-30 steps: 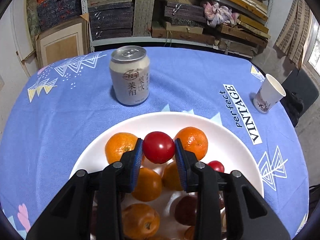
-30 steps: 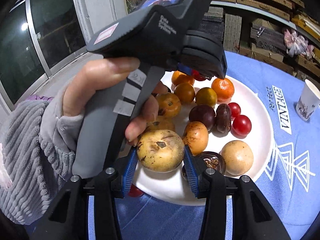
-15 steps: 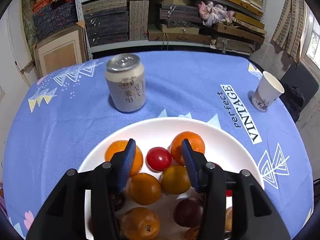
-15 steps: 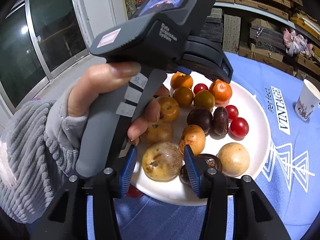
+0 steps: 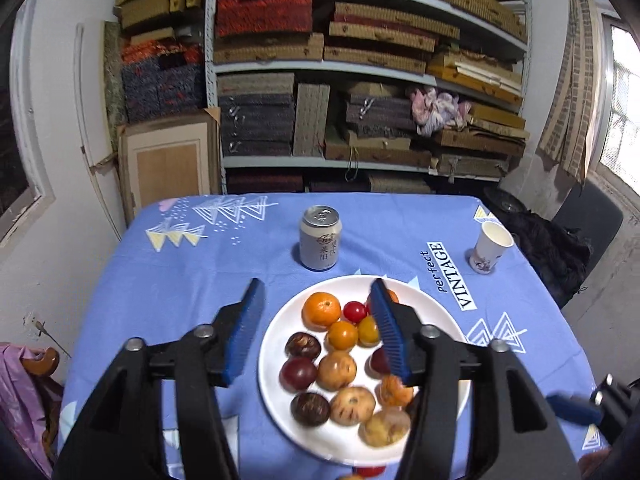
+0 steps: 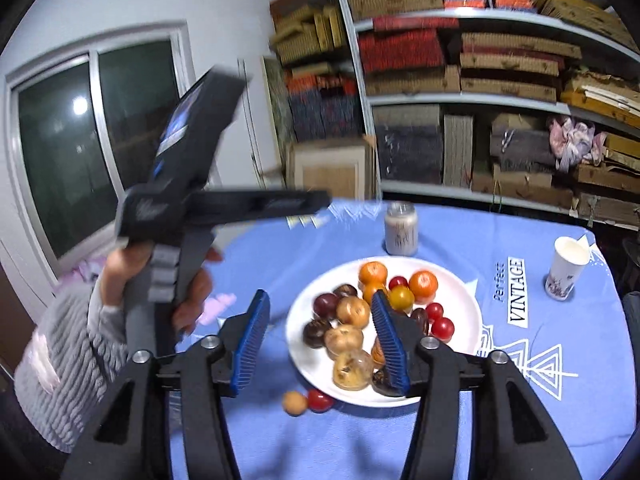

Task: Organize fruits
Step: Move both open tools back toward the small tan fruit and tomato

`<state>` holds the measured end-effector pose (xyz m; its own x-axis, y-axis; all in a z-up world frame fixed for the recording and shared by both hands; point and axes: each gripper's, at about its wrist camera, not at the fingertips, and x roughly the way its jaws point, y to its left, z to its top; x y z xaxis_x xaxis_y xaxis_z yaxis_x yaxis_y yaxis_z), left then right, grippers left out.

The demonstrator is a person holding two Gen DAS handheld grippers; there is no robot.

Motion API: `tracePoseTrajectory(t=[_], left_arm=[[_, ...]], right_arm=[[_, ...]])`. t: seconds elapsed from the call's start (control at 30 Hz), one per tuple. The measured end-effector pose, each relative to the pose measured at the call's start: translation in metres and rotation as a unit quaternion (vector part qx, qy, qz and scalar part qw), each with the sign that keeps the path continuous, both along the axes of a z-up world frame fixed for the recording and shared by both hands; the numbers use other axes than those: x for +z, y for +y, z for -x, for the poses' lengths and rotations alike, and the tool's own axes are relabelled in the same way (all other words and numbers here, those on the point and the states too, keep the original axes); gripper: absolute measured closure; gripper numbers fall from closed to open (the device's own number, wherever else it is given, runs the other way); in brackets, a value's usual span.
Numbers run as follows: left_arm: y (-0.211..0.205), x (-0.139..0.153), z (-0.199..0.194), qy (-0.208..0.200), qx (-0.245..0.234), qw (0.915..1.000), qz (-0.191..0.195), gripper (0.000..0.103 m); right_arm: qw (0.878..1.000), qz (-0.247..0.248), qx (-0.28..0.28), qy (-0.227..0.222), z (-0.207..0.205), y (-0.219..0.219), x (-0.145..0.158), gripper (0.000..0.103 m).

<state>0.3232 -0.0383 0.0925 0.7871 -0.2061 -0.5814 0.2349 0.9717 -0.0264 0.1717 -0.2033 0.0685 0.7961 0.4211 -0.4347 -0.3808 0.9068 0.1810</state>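
Both the left gripper (image 5: 316, 326) and right gripper (image 6: 320, 338) have risen, opened wide above the plate (image 5: 276, 392).

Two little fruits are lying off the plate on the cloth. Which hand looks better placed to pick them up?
Probably the right hand-held gripper: open and empty, with the red tomato and tan fruit just below it beside the plate. The left hand-held gripper barely sees them.

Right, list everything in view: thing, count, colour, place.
Round white plate: one, centre of the table.
Fruits: many, orange, red, dark purple, tan, on the plate.
Small tan fruit and red tomato: one each, on the cloth beside the plate.
Silver drink can: one, behind the plate.
White paper cup: one, far right.
Blue patterned tablecloth: one, covering the table.
Left gripper: open, empty.
Right gripper: open, empty.
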Motion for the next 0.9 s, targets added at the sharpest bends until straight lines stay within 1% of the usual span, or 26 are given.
tracePoseTrajectory(t=[0.03, 0.1, 0.2, 0.27, 0.33, 0.4, 0.43, 0.53, 0.63, 0.7, 0.77, 0.83, 0.9], left_arm=[[0.006, 0.003, 0.015, -0.01, 0.006, 0.9999, -0.001, 0.04], [0.016, 0.005, 0.04, -0.019, 0.006, 0.9998, -0.002, 0.039], [0.026, -0.004, 0.074, -0.024, 0.006, 0.9997, -0.006, 0.039], [0.031, -0.018, 0.094, -0.019, 0.003, 0.9998, -0.005, 0.039], [0.032, -0.037, 0.111, -0.018, 0.005, 0.9997, -0.016, 0.039], [0.031, -0.058, 0.123, -0.013, 0.003, 0.9997, -0.02, 0.036], [0.031, -0.072, 0.128, -0.004, 0.0, 0.9999, -0.015, 0.032], [0.031, -0.11, 0.133, 0.028, -0.008, 0.9996, -0.001, 0.032], [0.027, -0.139, 0.129, 0.062, -0.006, 0.998, -0.01, 0.032], [0.024, -0.15, 0.125, 0.074, -0.008, 0.9971, -0.016, 0.032], [0.02, -0.157, 0.122, 0.081, -0.01, 0.9964, -0.021, 0.032], [0.015, -0.162, 0.121, 0.082, -0.013, 0.996, -0.032, 0.032], [0.01, -0.166, 0.121, 0.083, -0.018, 0.9955, -0.042, 0.032]], right_arm=[[1.0, -0.006, -0.001, -0.008, 0.01, -0.003, 0.004, 0.047], [1.0, -0.01, -0.002, -0.017, 0.022, -0.007, 0.01, 0.047], [1.0, -0.019, -0.005, -0.024, 0.041, -0.015, 0.01, 0.045], [0.999, -0.026, -0.011, -0.025, 0.049, -0.021, 0.005, 0.04], [0.999, -0.036, -0.018, -0.018, 0.056, -0.027, -0.002, 0.039], [0.998, -0.051, -0.024, -0.004, 0.057, -0.033, -0.013, 0.039], [0.998, -0.058, -0.027, 0.004, 0.056, -0.037, -0.019, 0.039], [0.995, -0.081, -0.042, 0.029, 0.054, -0.048, -0.041, 0.038], [0.992, -0.095, -0.059, 0.061, 0.046, -0.056, -0.066, 0.038], [0.99, -0.096, -0.074, 0.077, 0.038, -0.06, -0.08, 0.038], [0.987, -0.109, -0.077, 0.09, 0.034, -0.065, -0.088, 0.038], [0.985, -0.117, -0.079, 0.095, 0.033, -0.069, -0.091, 0.038], [0.984, -0.121, -0.083, 0.096, 0.032, -0.071, -0.094, 0.035]])
